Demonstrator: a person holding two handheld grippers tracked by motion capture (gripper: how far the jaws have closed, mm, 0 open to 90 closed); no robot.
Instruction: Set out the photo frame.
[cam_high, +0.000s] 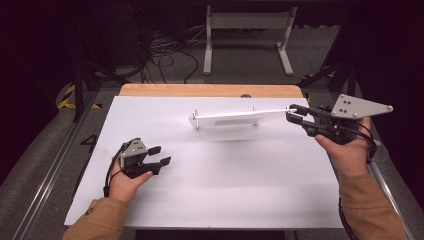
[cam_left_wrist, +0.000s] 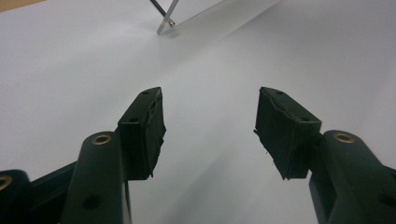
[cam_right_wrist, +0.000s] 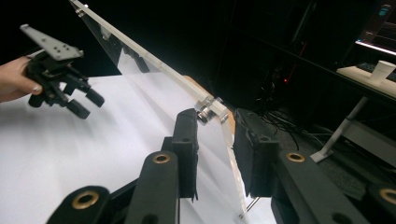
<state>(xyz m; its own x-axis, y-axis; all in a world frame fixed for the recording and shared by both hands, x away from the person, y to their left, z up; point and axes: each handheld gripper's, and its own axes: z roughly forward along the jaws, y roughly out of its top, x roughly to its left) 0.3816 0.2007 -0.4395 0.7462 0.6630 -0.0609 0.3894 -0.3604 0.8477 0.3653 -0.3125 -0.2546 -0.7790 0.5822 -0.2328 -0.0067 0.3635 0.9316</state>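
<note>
Right tool (cam_high: 291, 113) grips a clear panel's (cam_high: 230, 119) edge; left tool (cam_high: 159, 155) rests open

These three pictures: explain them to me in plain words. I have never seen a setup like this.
There is no robot. A person holds a two-jaw gripper in each hand. The high view looks down on a white table from above. Each of the other two comes from a camera riding on one gripper, looking along its black jaws. The left gripper hovers low over the table with its jaws open and empty. The right gripper has its jaws around one end of a clear acrylic panel fitted with small metal standoffs, lifting that end while the far end stays near the table.
</note>
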